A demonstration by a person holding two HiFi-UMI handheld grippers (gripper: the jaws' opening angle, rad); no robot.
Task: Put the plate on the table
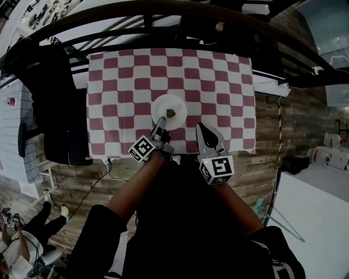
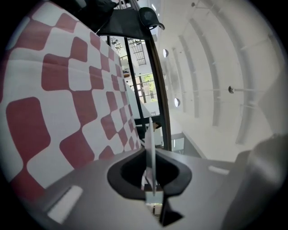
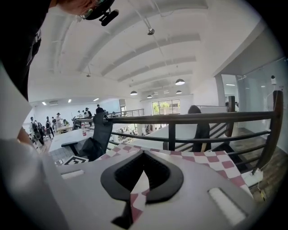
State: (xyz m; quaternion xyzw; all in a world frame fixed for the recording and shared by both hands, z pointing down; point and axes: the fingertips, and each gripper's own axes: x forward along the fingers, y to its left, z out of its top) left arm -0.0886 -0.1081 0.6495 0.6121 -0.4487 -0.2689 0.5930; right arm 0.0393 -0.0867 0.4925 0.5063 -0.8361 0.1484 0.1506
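Note:
A round white plate (image 1: 175, 104) is over the middle of the red-and-white checked table (image 1: 218, 82), with a small dark bit (image 1: 170, 113) on it. My left gripper (image 1: 162, 122) is shut on the plate's near rim. In the left gripper view the plate (image 2: 150, 134) shows edge-on as a thin white blade between the jaws of the left gripper (image 2: 150, 155), with the checked cloth (image 2: 67, 103) to its left. Whether the plate rests on the cloth I cannot tell. My right gripper (image 1: 201, 127) hangs shut over the table's front edge, right of the plate, with nothing in it. The right gripper (image 3: 144, 155) looks over the cloth.
A black curved railing (image 1: 163, 16) runs along the far side of the table. A dark office chair (image 1: 54, 103) stands at the table's left end. White tables (image 1: 322, 218) and wooden floor lie to the right. A seated person (image 1: 22, 240) is at the lower left.

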